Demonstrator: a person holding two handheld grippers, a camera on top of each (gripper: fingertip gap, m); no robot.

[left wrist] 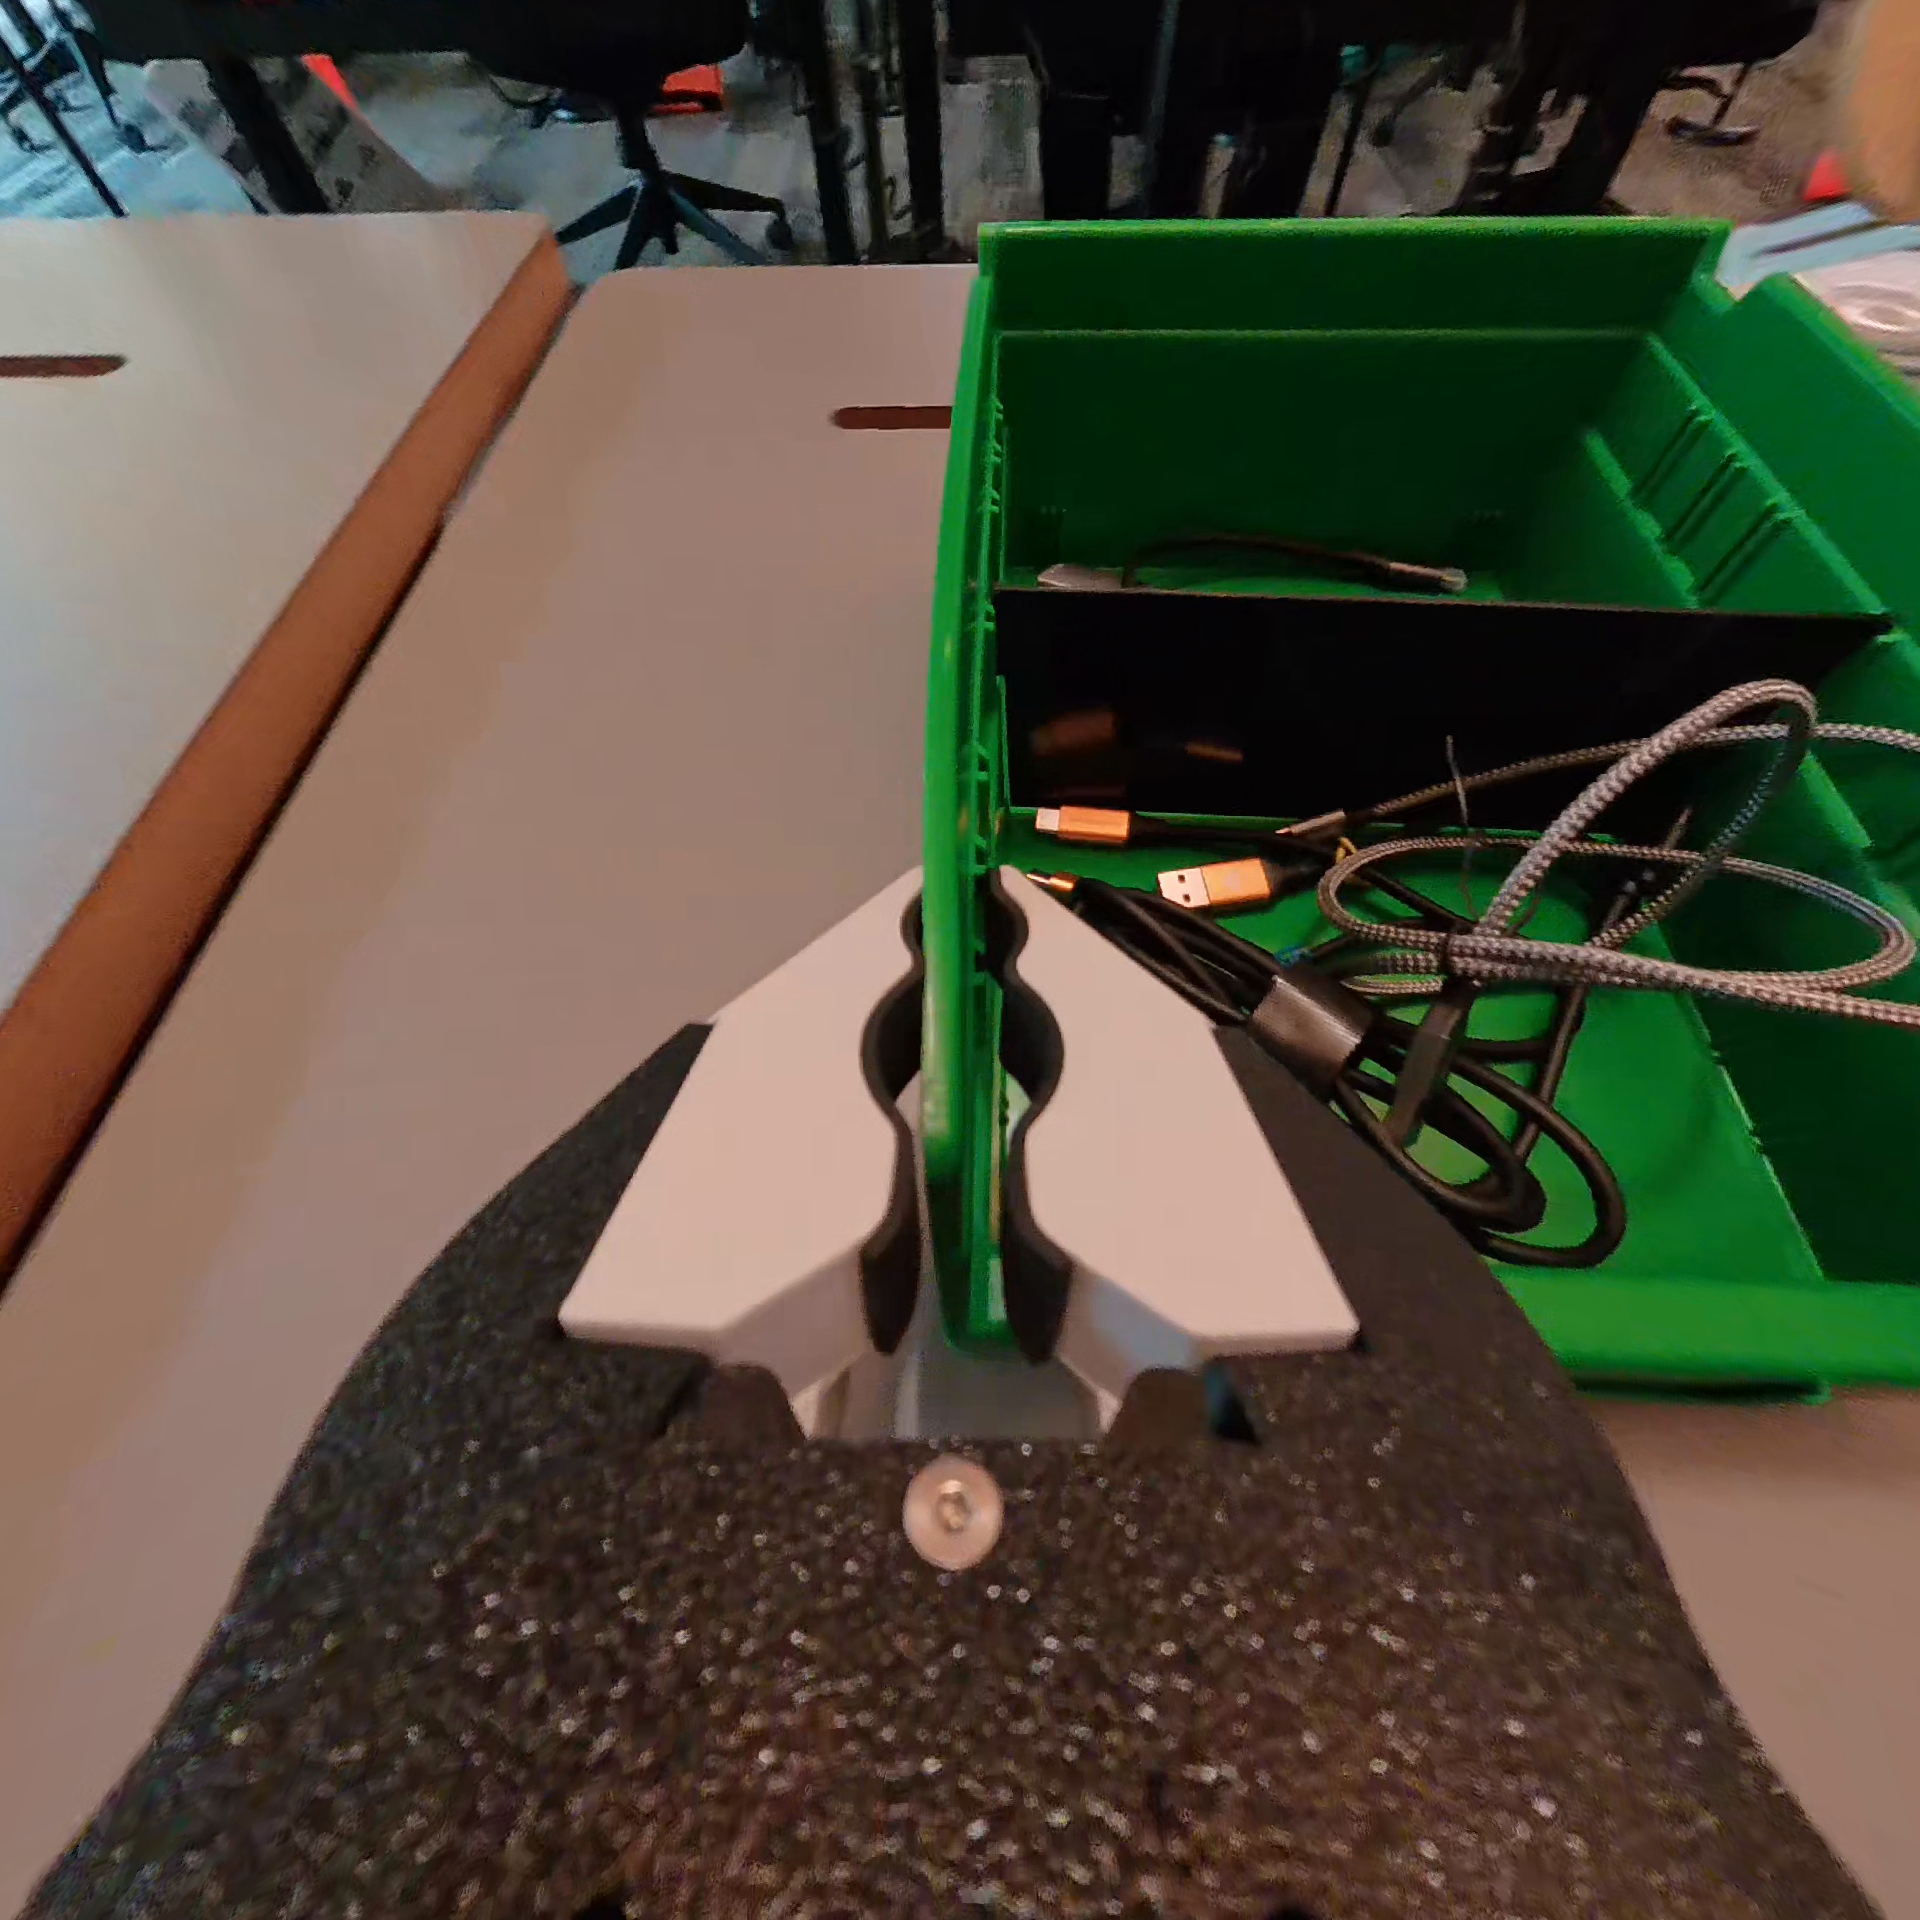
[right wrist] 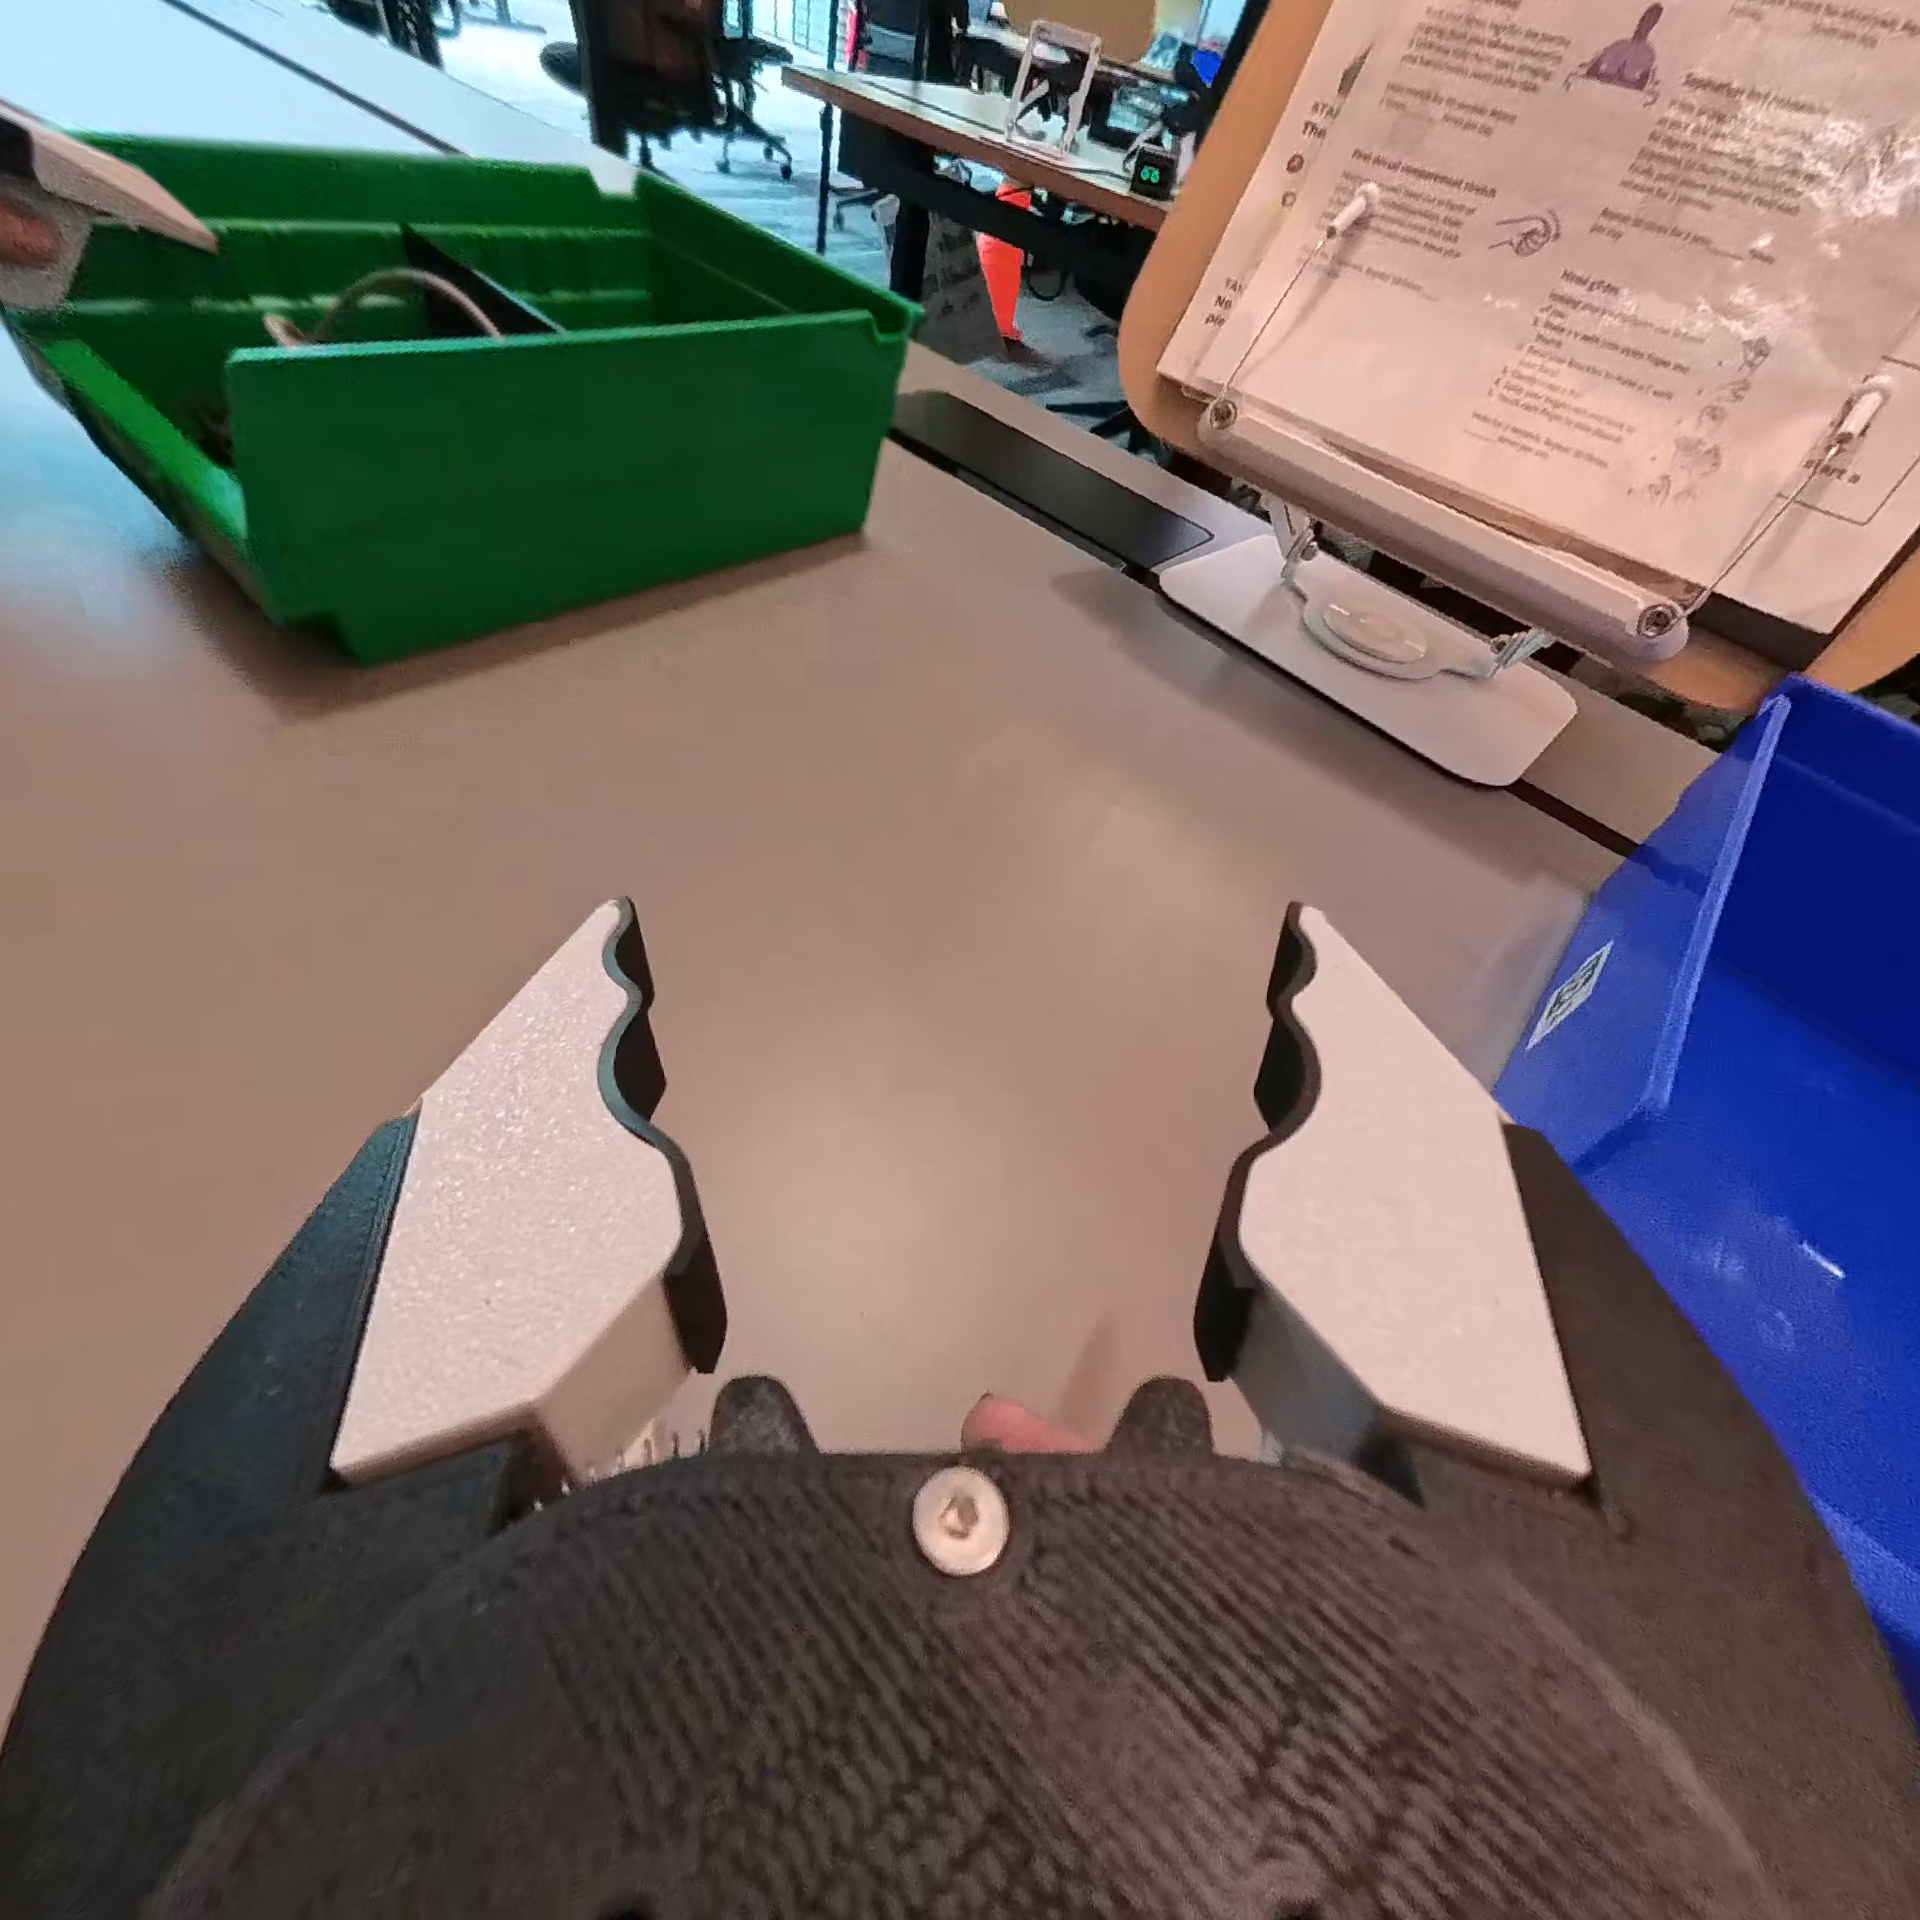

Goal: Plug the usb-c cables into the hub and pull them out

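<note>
Grey table (right wrist: 831,831), office chairs (left wrist: 665,177) behind, left gripper (left wrist: 961,904) clamping green bin (left wrist: 1351,281), right gripper (right wrist: 961,914) apart

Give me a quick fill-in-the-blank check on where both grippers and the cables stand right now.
1. The left gripper is shut on the side wall of the ____ bin.
2. The right gripper is ____, with only bare table between its fingers.
3. The cables lie ____ the green bin.

Missing words: green; open; inside
</note>
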